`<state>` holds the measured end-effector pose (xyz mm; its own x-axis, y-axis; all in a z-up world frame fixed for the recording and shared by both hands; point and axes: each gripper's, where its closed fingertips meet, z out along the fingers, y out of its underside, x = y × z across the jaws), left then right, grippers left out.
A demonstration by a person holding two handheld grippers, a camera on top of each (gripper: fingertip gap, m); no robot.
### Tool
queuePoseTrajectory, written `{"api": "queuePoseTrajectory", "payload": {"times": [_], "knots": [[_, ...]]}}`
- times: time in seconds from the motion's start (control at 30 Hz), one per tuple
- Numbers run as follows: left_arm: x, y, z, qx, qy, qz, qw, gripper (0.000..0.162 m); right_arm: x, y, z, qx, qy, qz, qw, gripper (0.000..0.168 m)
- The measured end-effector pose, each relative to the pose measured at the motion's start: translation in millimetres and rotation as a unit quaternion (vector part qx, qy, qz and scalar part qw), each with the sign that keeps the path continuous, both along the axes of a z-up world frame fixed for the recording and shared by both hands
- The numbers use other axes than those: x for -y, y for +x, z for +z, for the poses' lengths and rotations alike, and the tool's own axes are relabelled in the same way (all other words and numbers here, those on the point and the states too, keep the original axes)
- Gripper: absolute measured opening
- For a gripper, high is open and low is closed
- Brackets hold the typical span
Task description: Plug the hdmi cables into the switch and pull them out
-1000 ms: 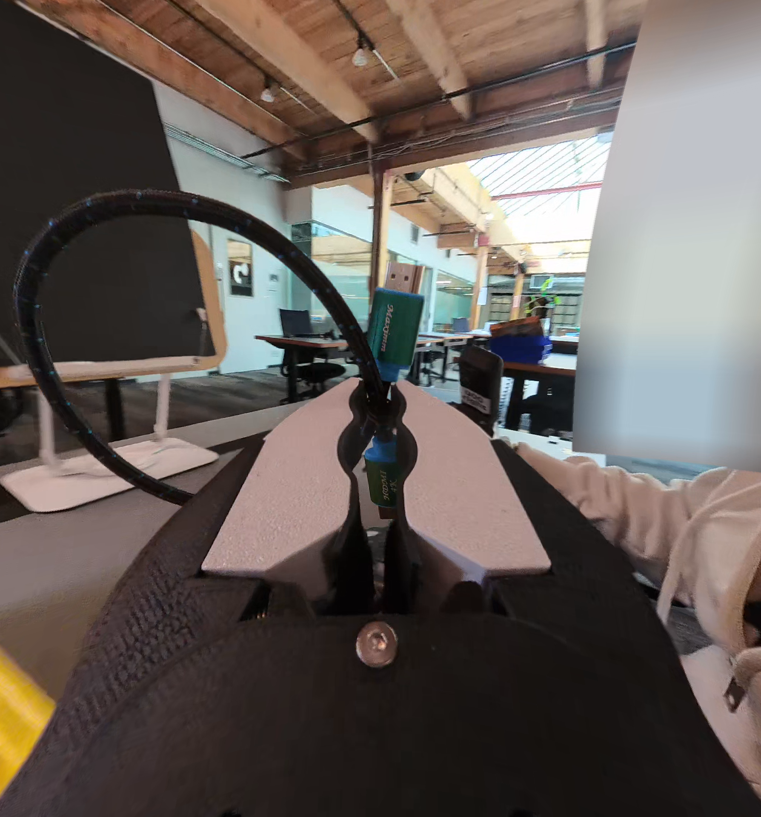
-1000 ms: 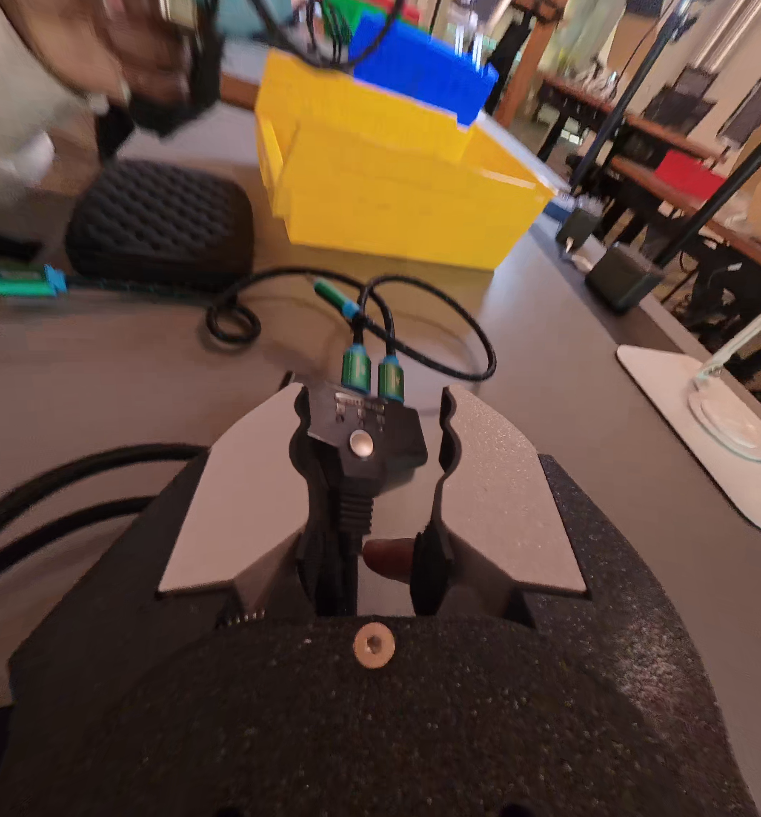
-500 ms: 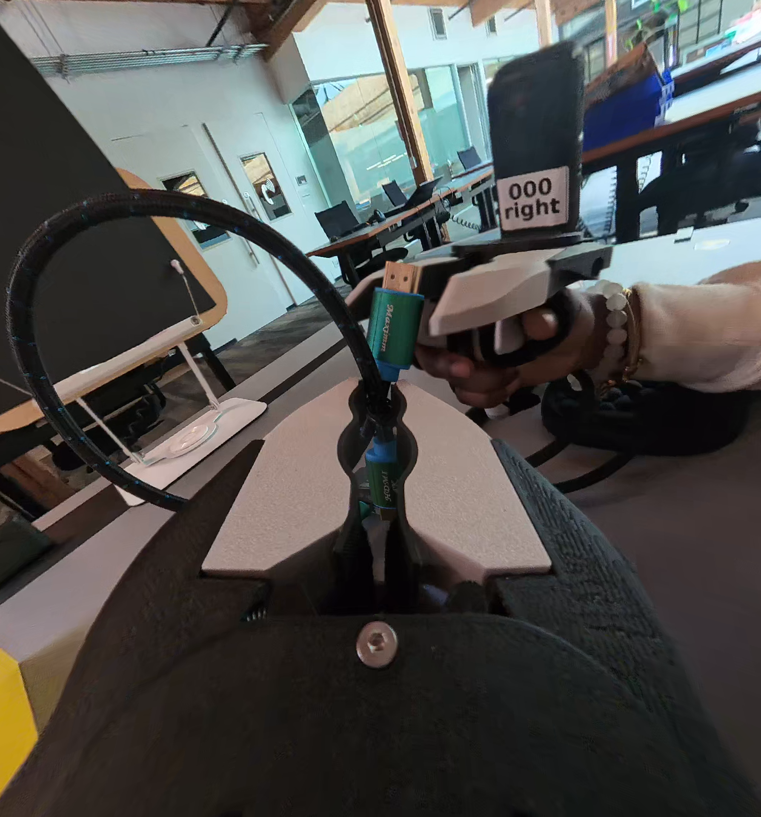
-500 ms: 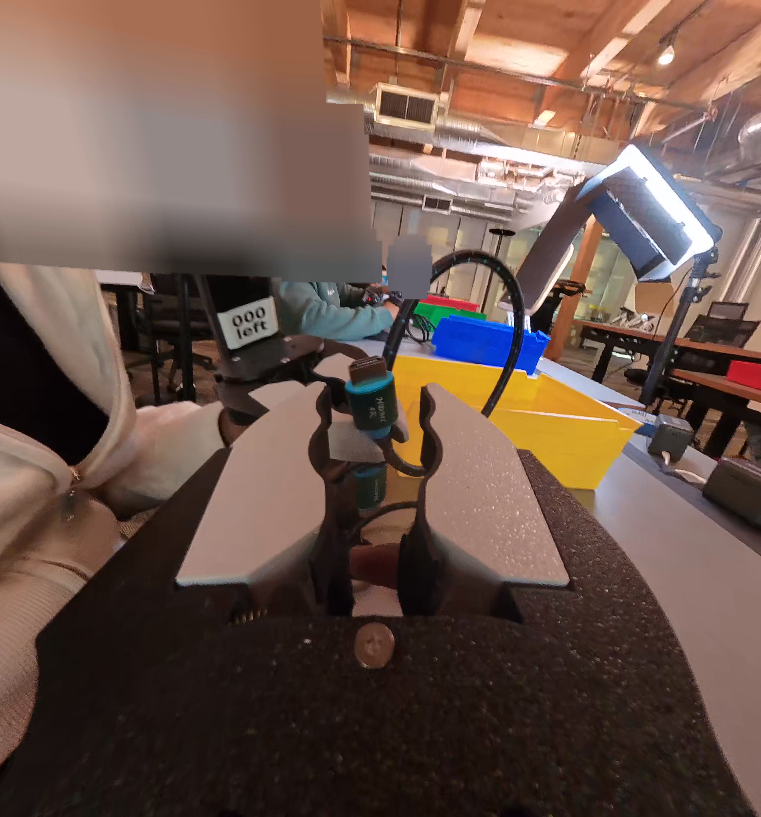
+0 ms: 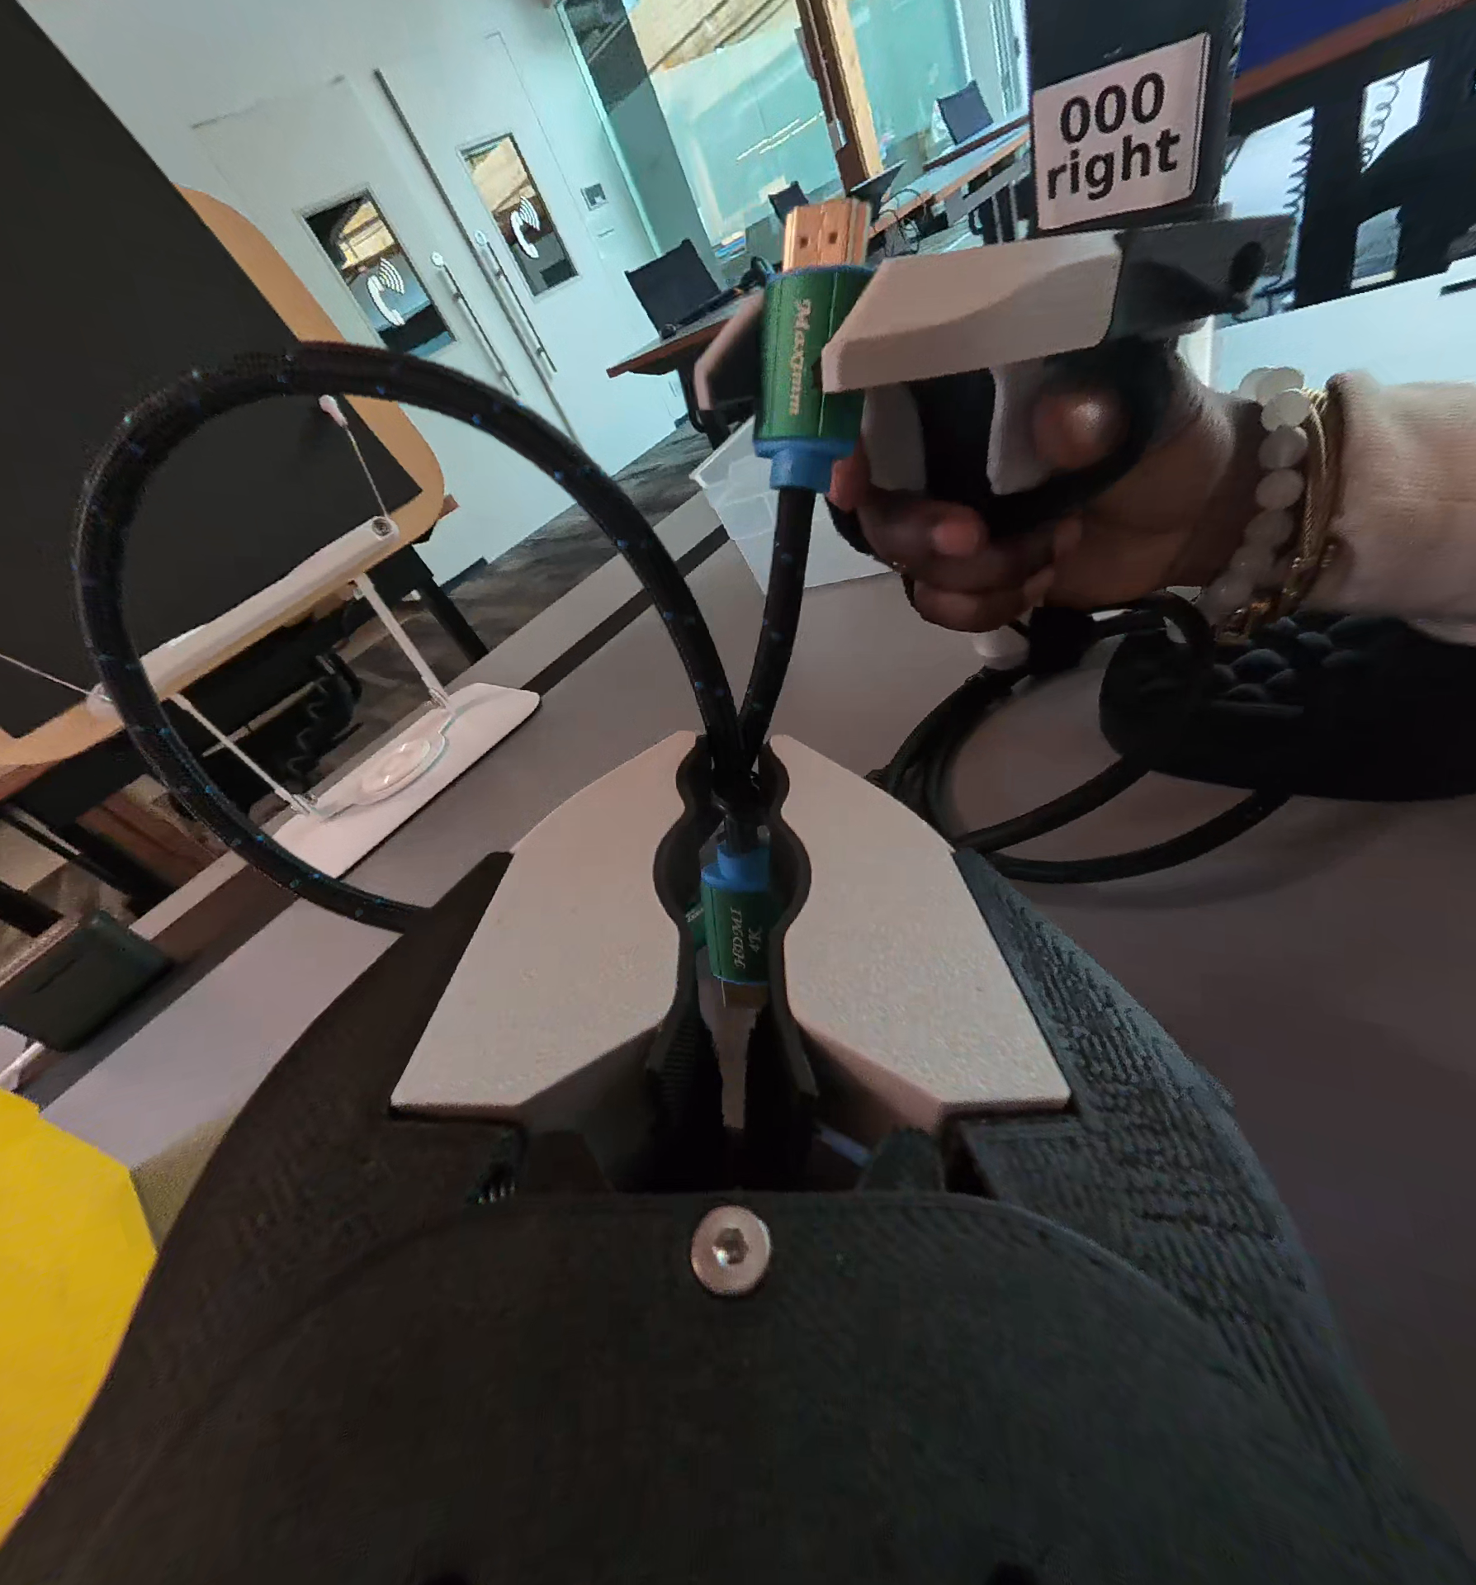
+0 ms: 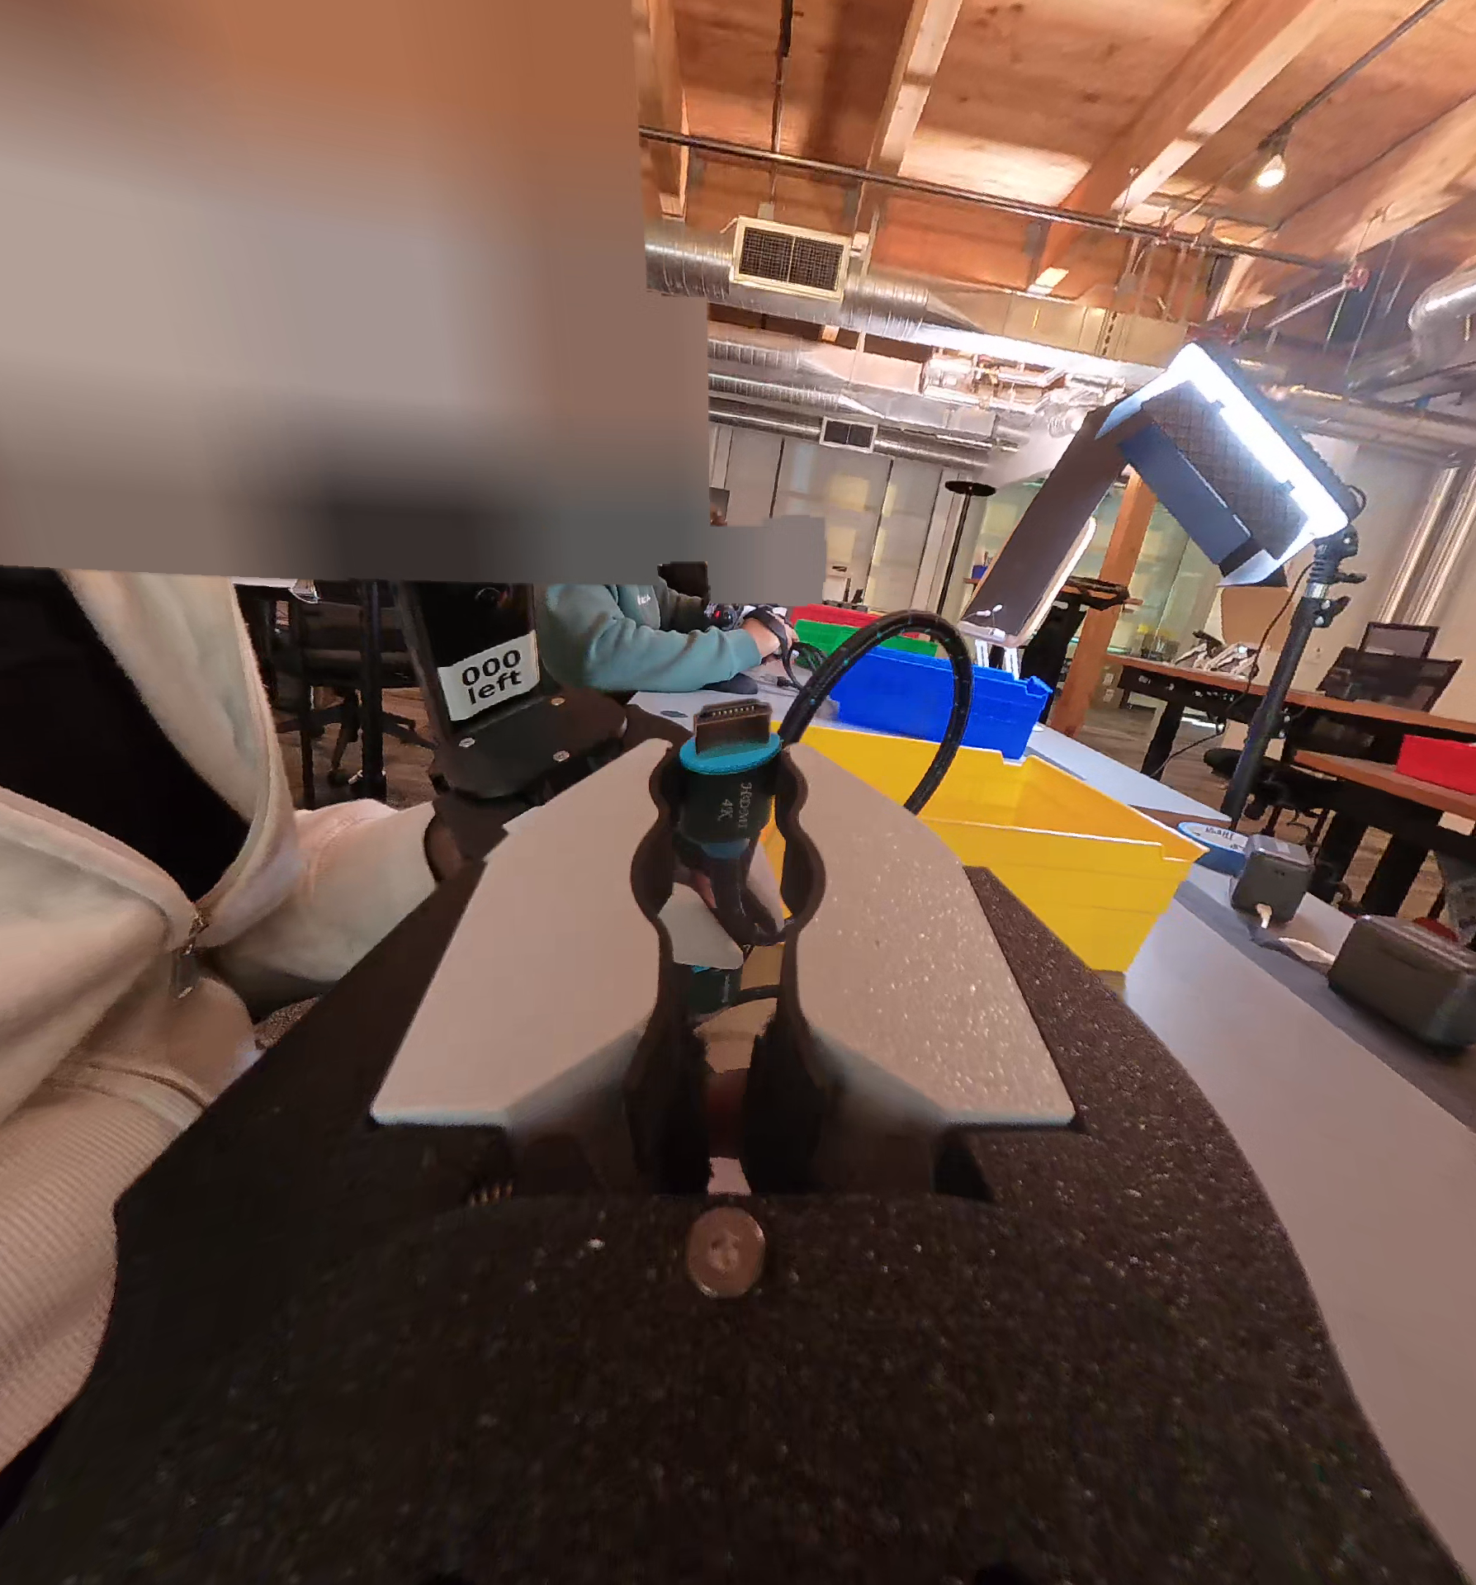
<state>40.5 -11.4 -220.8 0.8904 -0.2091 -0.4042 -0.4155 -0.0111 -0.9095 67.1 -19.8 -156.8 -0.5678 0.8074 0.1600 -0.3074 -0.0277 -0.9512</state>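
Left wrist view: near to far, over the grey counter (image 5: 1232,986).
Left gripper (image 5: 734,768): grainy pale-grey fingers on a rough black printed body, pressed together, pinching the crossed strands of the hdmi cable (image 5: 228,429) at their tips.
Cable: black braid flecked with blue, bent in a round loop on the left.
Lower plug (image 5: 739,935): green metallic sleeve with a blue collar and printed lettering, sitting in the gap between the fingers.
Upper plug (image 5: 807,360): same green sleeve and blue collar, gold tip pointing up, held aloft above the counter.
Right gripper (image 6: 730,793): closed on the upper plug's sleeve; a white label with black writing sits on its mount.
Behind: smooth yellow plastic bin (image 6: 1052,849), ahead in the right wrist view; the counter edge it sits by cannot be told.
Switch: I cannot tell where it is.
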Motion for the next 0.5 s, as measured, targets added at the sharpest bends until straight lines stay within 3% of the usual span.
{"api": "queuePoseTrajectory", "payload": {"times": [0.2, 0.37, 0.43, 0.5], "knots": [[7, -10, 18, -0.080, 0.035, 0.015, 0.996, 0.011, -7, 4, 6, 0.004, -0.016, 0.002, 1.000, 0.020], [3, -13, 22, -0.101, 0.048, 0.033, 0.993, 0.012, -9, 4, 10, -0.005, -0.025, -0.013, 1.000, 0.020], [4, -23, 39, -0.146, 0.124, 0.123, 0.974, 0.035, -17, 2, 17, -0.010, -0.093, -0.008, 0.996, 0.020], [19, -5, 67, -0.241, 0.249, 0.172, 0.922, 0.045, -30, -2, 21, 0.004, -0.167, -0.006, 0.986, 0.020]]}}
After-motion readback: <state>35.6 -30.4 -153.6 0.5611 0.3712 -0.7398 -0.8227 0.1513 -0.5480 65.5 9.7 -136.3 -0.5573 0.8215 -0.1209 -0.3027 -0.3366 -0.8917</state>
